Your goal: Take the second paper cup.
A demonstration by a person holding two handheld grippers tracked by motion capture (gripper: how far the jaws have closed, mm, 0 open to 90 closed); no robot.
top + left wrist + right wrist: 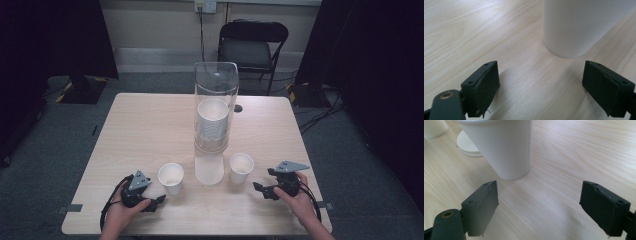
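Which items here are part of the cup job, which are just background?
In play:
- left paper cup, just ahead of the left gripper, jaws open
- right paper cup, just ahead of the right gripper, jaws open
- clear dispenser tube holding the cup stack

Just lying about:
- black folding chair behind the table
- wall socket and its cable

Table [140, 130] – pale wood-grain laminate, smooth, slight sheen. Cup [574, 27] just ahead of left gripper [161, 199] – white paper, matt. Gripper pads [486, 85]: black, matt, rough-edged. Dispenser tube [216, 90]: clear glossy plastic.
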